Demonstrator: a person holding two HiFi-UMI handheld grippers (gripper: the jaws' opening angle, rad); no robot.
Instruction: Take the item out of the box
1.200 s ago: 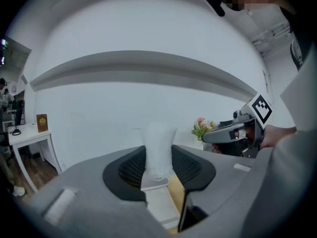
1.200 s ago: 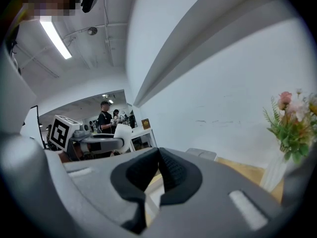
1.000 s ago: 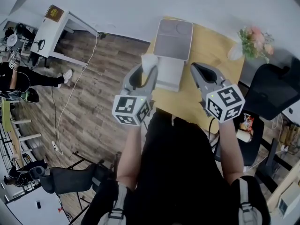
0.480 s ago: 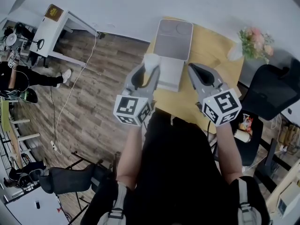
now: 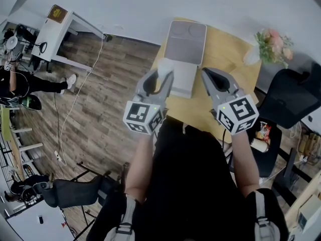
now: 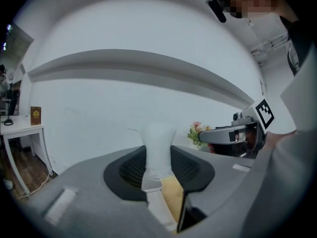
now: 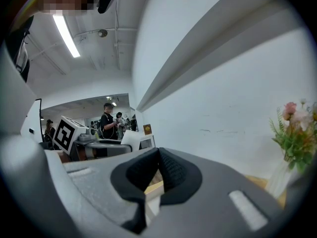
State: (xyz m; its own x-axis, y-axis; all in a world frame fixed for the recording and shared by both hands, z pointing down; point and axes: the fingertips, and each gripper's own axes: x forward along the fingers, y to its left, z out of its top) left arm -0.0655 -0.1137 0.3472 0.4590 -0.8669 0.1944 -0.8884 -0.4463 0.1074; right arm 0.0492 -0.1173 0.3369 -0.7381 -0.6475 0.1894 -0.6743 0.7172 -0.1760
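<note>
A pale white item stands upright between the jaws of my left gripper, over the near left corner of the open white box. In the left gripper view the item rises from between the black pads, which press on its sides as the jaws are closing. The left gripper points at the white wall. My right gripper hovers just right of the box, shut with nothing in it. Its pads meet at the tips in the right gripper view.
The box's grey lid lies folded back toward the wall on the wooden table. A vase of pink flowers stands at the table's far right. A black chair is on the right, and a white desk and people on the left.
My left gripper has shifted slightly right with the white item. The right gripper has moved a little left and toward the box.
</note>
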